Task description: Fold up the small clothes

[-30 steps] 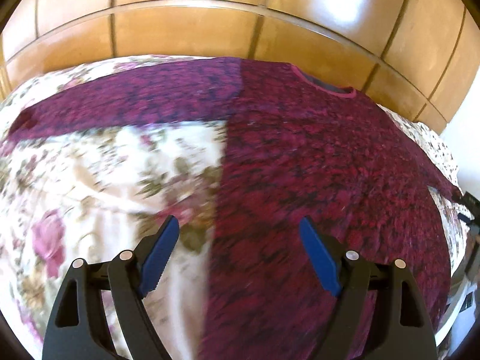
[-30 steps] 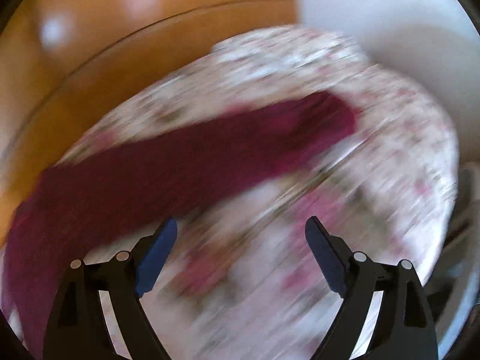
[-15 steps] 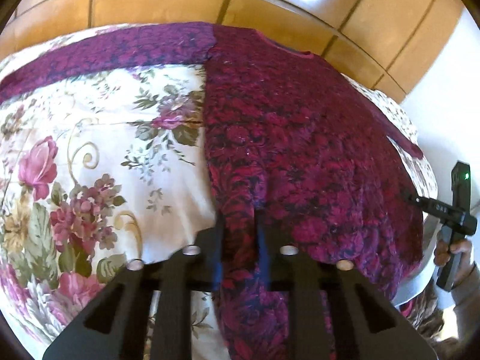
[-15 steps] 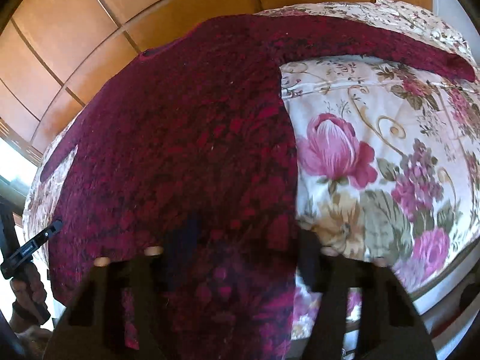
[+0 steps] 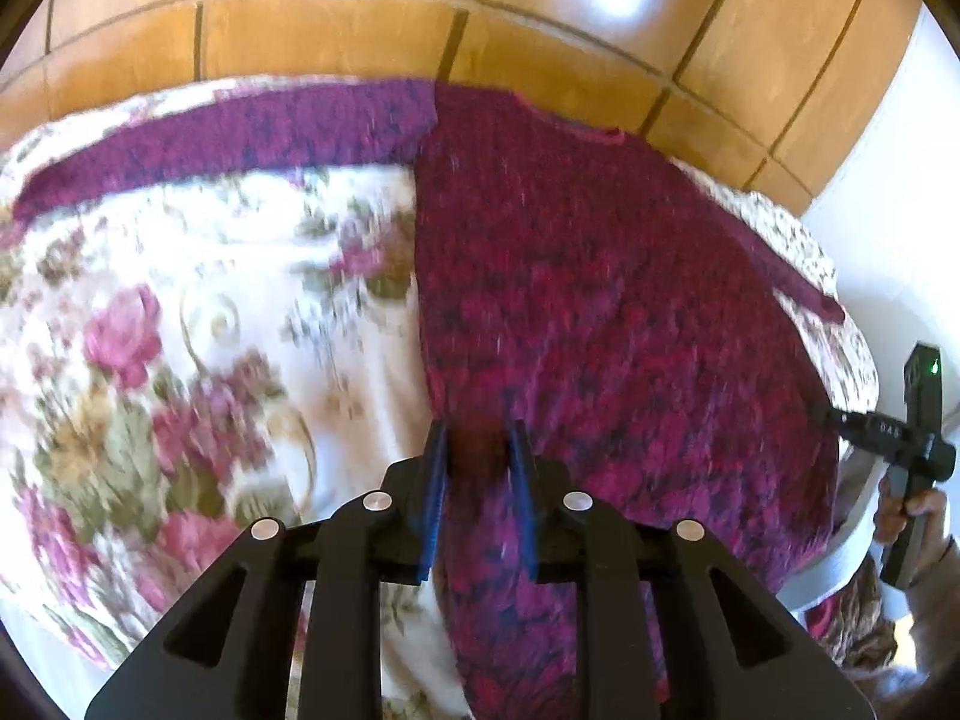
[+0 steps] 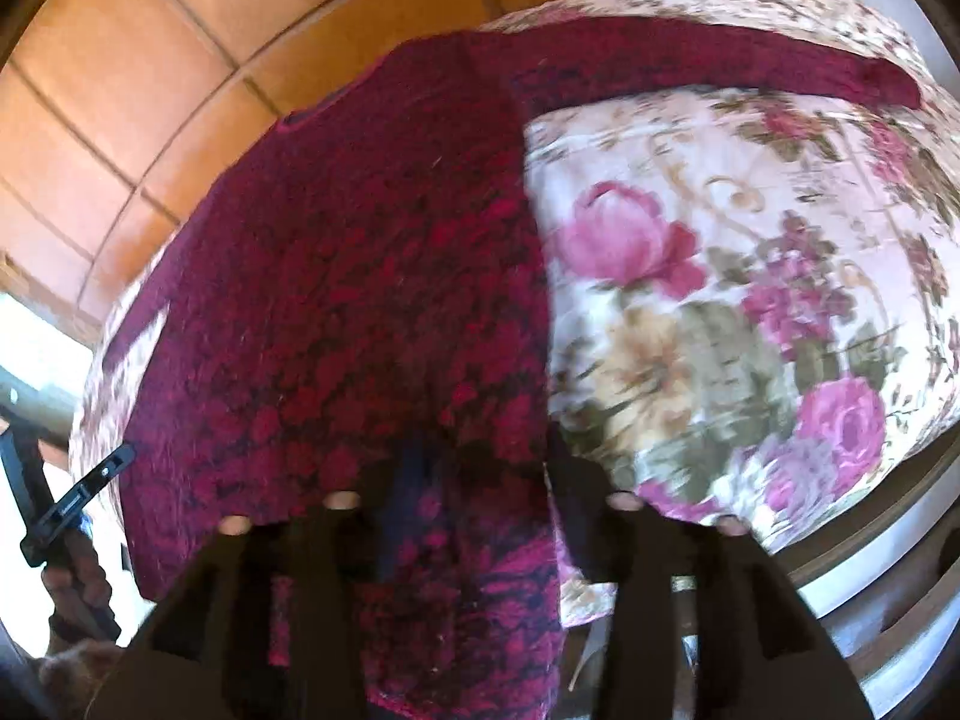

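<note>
Left gripper (image 5: pixel 474 450): a second ago its jaws were wide apart above the bed; now they are pinched on the left bottom corner of the sweater (image 5: pixel 600 312), knit bunched between the blue pads. The bite was already made half a second ago, and the hem now rides a bit higher off the bedspread (image 5: pixel 198 324).

Sweater lies flat on the bed, face up, collar toward the wooden headboard (image 5: pixel 360 18), both sleeves spread sideways. Left sleeve (image 5: pixel 240 138) runs straight out along the far edge.

Right gripper (image 6: pixel 480 468): a second ago it was open and swinging over the right sleeve (image 6: pixel 690 66); now it is clamped on the right bottom corner, fabric draped over and between the jaws. Frame is motion-blurred, so grip depth cannot be told.

Meaning: both hem corners are secured, and the likely next move is carrying the hem up toward the collar for the first fold. Sleeves are not folded in yet, so they may end up sticking out.

Containers: none in view.
</note>
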Demonstrator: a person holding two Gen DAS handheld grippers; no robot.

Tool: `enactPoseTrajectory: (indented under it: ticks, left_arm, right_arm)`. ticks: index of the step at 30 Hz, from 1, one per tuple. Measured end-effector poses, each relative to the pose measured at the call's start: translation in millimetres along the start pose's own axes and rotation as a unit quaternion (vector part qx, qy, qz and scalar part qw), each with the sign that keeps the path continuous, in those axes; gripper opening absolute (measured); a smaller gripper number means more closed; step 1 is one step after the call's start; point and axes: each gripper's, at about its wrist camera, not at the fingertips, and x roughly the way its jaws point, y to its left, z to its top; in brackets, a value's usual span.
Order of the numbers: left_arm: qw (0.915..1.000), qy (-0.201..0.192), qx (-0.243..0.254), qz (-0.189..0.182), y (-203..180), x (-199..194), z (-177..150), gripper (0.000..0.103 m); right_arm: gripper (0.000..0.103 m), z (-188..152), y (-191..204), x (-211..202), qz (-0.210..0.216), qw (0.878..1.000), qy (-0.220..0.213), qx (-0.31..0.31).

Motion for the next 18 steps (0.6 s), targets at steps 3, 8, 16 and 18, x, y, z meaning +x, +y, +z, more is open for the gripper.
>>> enactPoseTrajectory:
  ticks: [3, 8, 16, 18]
  left_arm:
    - [0.9998, -0.017, -0.006, -0.009, -4, -2, 19, 0.019]
    - [0.9997, -0.016, 0.003, -0.015, -23, 21, 50, 0.046]
    - [0.9999, 0.000, 0.017, 0.000, -44, 67, 71, 0.067]
    - [0.9997, 0.008, 0.020, 0.010, -44, 78, 72, 0.067]
  right_arm:
    - [0.059, 21, -31, -3, 0.009, 0.997, -0.032, 0.063]
    - [0.058, 73, -98, -4, -0.011, 0.980, -0.096, 0.177]
    - [0.047, 162, -192, 2, -0.038, 0.936, -0.160, 0.312]
    - [0.046, 173, -203, 6, -0.045, 0.926, -0.167, 0.334]
